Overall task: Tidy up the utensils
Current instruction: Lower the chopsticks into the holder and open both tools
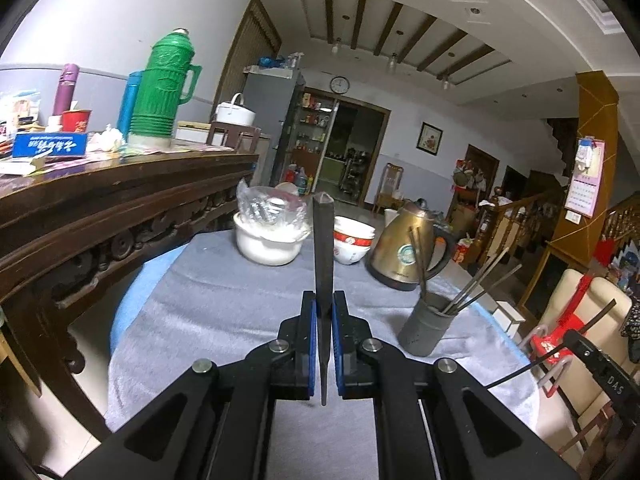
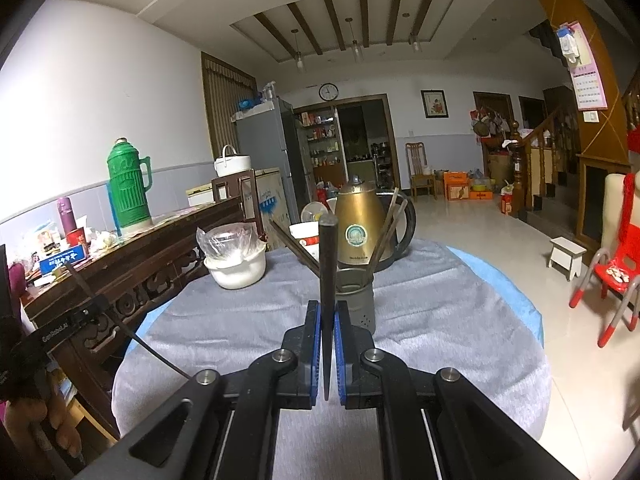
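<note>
My left gripper [image 1: 324, 300] is shut on a dark chopstick [image 1: 323, 248] that stands up between its blue pads, thick end pointing away. To its right on the grey cloth stands a grey utensil holder [image 1: 426, 328] with several chopsticks leaning in it. My right gripper [image 2: 328, 308] is shut on a second dark chopstick [image 2: 328, 264], held the same way just in front of the grey utensil holder [image 2: 360, 306]. The right gripper also shows at the right edge of the left wrist view, the left gripper at the left edge of the right wrist view.
A brass kettle [image 1: 408, 248], stacked red-and-white bowls [image 1: 352, 240] and a white pot covered in plastic wrap [image 1: 268, 240] stand at the back of the round cloth-covered table [image 1: 208, 300]. A carved wooden sideboard [image 1: 120, 208] with a green thermos [image 1: 164, 88] lies left. A red chair [image 2: 608, 280] stands right.
</note>
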The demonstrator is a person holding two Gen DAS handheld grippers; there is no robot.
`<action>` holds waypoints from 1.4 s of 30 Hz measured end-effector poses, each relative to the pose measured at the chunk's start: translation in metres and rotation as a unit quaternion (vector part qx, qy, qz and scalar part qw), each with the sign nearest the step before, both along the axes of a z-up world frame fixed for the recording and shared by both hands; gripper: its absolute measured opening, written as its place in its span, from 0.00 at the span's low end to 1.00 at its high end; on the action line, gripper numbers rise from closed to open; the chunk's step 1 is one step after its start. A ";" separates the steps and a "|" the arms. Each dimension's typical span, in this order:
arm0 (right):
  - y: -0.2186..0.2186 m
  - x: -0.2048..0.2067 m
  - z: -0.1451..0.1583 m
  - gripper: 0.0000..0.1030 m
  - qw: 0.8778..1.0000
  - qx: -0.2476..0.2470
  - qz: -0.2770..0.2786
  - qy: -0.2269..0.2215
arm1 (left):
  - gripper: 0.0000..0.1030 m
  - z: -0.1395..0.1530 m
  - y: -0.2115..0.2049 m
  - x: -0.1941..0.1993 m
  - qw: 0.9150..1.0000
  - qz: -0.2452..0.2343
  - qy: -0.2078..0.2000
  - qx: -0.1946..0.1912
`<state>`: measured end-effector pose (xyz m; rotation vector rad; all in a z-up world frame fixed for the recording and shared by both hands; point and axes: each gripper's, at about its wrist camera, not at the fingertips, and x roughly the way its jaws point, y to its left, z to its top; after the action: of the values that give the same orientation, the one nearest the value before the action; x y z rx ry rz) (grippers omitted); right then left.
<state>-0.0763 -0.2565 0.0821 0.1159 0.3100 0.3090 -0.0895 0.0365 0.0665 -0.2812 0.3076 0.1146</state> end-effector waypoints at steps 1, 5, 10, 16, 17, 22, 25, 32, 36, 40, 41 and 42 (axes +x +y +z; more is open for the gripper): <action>-0.001 0.001 0.003 0.07 1.000 0.000 0.000 -0.003 | 0.07 0.004 -0.003 0.003 1.000 -0.008 -0.003 0.000; -0.006 0.006 0.018 0.07 1.000 0.004 -0.006 -0.024 | 0.07 0.022 -0.016 0.014 0.999 -0.033 -0.023 -0.004; -0.012 0.017 0.042 0.07 0.998 0.011 -0.014 -0.054 | 0.07 0.046 -0.029 0.040 0.996 -0.068 -0.046 -0.020; -0.009 0.051 0.060 0.07 0.997 0.013 -0.018 -0.075 | 0.07 0.069 -0.050 0.082 0.993 -0.093 -0.066 -0.024; -0.008 0.059 0.062 0.07 0.997 0.012 -0.020 -0.076 | 0.07 0.072 -0.054 0.089 0.993 -0.097 -0.068 -0.023; -0.001 0.092 0.062 0.07 0.997 0.002 -0.018 -0.069 | 0.07 0.081 -0.072 0.129 0.990 -0.120 -0.069 -0.016; 0.004 0.109 0.057 0.07 0.998 -0.006 -0.016 -0.061 | 0.07 0.077 -0.080 0.152 0.990 -0.131 -0.056 -0.014; 0.006 0.139 0.039 0.07 0.999 -0.016 -0.009 -0.030 | 0.07 0.055 -0.094 0.181 0.989 -0.145 -0.021 -0.008; 0.010 0.153 0.031 0.07 1.000 -0.026 -0.004 -0.013 | 0.07 0.044 -0.097 0.192 0.989 -0.150 -0.002 -0.002; 0.015 0.162 0.025 0.07 1.000 -0.031 -0.003 -0.001 | 0.07 0.036 -0.099 0.203 0.988 -0.153 0.012 -0.002; 0.015 0.164 0.024 0.07 1.000 -0.031 -0.003 0.002 | 0.07 0.035 -0.099 0.205 0.988 -0.153 0.015 -0.003; 0.016 0.166 0.023 0.07 1.000 -0.031 -0.002 0.004 | 0.07 0.032 -0.100 0.207 0.988 -0.154 0.019 -0.002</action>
<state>0.0898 -0.2402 0.1052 0.0570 0.3278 0.2948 0.1174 -0.0637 0.0989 -0.2337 0.3852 -0.1850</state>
